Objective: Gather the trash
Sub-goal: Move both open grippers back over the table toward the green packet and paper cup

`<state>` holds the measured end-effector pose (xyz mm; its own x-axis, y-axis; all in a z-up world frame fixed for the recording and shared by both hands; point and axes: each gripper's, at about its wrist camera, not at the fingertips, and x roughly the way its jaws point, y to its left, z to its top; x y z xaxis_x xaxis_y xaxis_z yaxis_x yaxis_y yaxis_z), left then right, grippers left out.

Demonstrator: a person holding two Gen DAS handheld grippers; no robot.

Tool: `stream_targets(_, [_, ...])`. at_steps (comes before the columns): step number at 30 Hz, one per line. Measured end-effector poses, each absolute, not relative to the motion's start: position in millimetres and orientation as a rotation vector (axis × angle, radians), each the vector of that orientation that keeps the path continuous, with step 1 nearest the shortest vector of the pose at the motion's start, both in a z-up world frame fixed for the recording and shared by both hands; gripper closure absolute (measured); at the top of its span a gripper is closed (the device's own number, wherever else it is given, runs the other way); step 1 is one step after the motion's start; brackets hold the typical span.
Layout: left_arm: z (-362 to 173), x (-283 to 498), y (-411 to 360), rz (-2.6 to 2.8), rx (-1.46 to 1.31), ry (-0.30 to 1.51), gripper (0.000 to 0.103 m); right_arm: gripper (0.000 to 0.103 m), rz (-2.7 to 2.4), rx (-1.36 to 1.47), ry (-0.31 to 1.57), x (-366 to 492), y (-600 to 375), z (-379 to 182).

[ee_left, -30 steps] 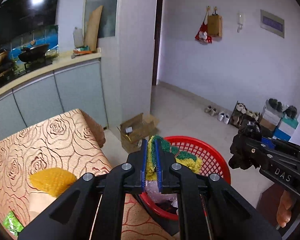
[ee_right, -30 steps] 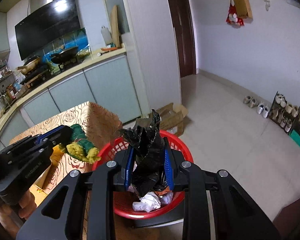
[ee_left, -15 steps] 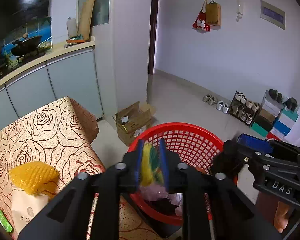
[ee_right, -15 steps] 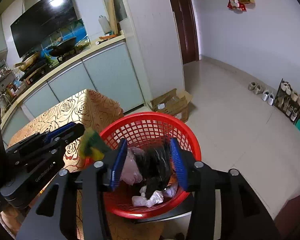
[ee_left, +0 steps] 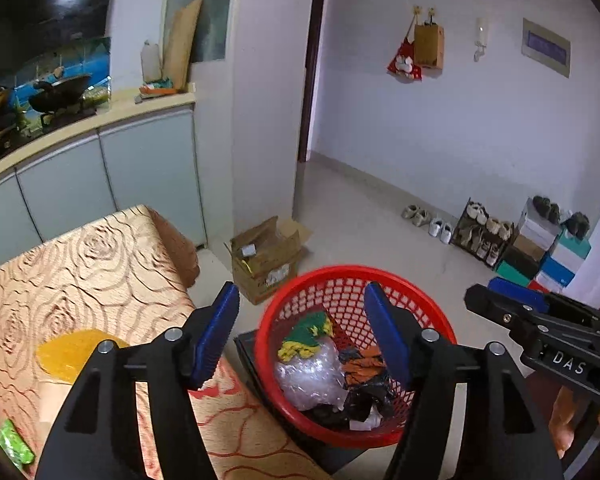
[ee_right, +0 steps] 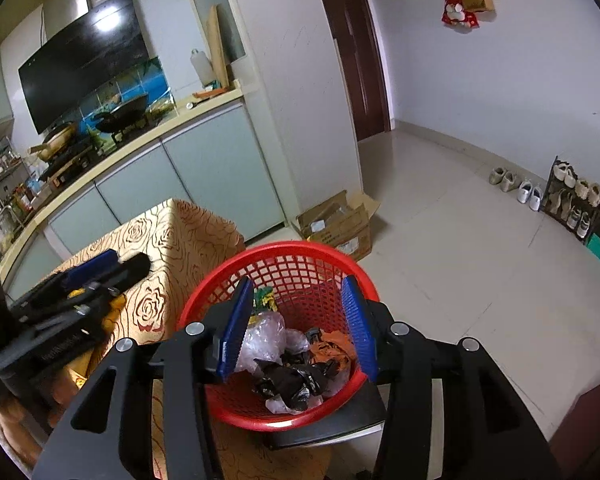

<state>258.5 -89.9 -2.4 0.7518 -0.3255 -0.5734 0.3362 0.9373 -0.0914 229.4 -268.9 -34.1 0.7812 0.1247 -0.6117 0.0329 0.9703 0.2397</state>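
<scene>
A red mesh basket (ee_left: pixel 380 278) (ee_right: pixel 300 250) stands on a dark stool beside the table. Inside lie a green-and-yellow scrubber (ee_left: pixel 306 334) (ee_right: pixel 265 295), a black bag (ee_right: pixel 290 380) (ee_left: pixel 364 398), clear plastic wrap (ee_left: pixel 310 376) and orange scraps. My left gripper (ee_left: pixel 302 322) hovers over the basket, its jaws opening, nothing between them. My right gripper (ee_right: pixel 298 322) is open above the basket, empty too. On the table lie a yellow mesh piece (ee_left: pixel 70 354) and a green wrapper (ee_left: pixel 14 442).
The table with a rose-patterned cloth (ee_left: pixel 80 264) is at the left. An open cardboard box (ee_left: pixel 266 258) stands on the floor behind the basket. Shoes and a shoe rack (ee_left: pixel 484 230) line the far wall. Kitchen cabinets (ee_right: pixel 204 172) run behind the table.
Both grippers opened. The scrubber dropped from the left gripper into the basket, and the black bag fell from the right gripper into it.
</scene>
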Motion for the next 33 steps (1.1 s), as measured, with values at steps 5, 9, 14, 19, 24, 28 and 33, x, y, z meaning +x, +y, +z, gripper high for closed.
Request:
stream_targets(5, [21.6,248.4,-69.5,-0.337,-0.007,0.577,0.036,0.057,0.042,0.243,0.644,219.6,-270.1,-24.5])
stream_targets(9, [37.2,234.0,-54.0,-0.310,-0.012,0.543,0.035,0.044,0.029,0.243,0.611,208.7,-264.8,-15.9])
stream_targets(14, [50.6,213.2,-34.5,-0.285,-0.016,0.507,0.033,0.044,0.047,0.211,0.580,197.6,-250.3,-5.5])
stream_targets(19, [61.4,189.0,-4.9,-0.242,-0.033,0.482,0.030,0.044,0.070,0.181,0.556,186.3,-234.9,4.2])
stream_targets(24, [70.3,165.1,22.6,-0.177,-0.028,0.450,0.028,0.044,0.097,0.155,0.540,177.7,-217.1,11.1])
stream_targets(28, [76.1,149.6,46.1,-0.120,-0.034,0.430,0.026,0.044,0.120,0.138,0.534,172.8,-202.0,14.2])
stream_targets(33, [79.8,132.3,81.3,-0.031,-0.045,0.416,0.024,0.043,0.152,0.119,0.529,166.3,-184.8,16.9])
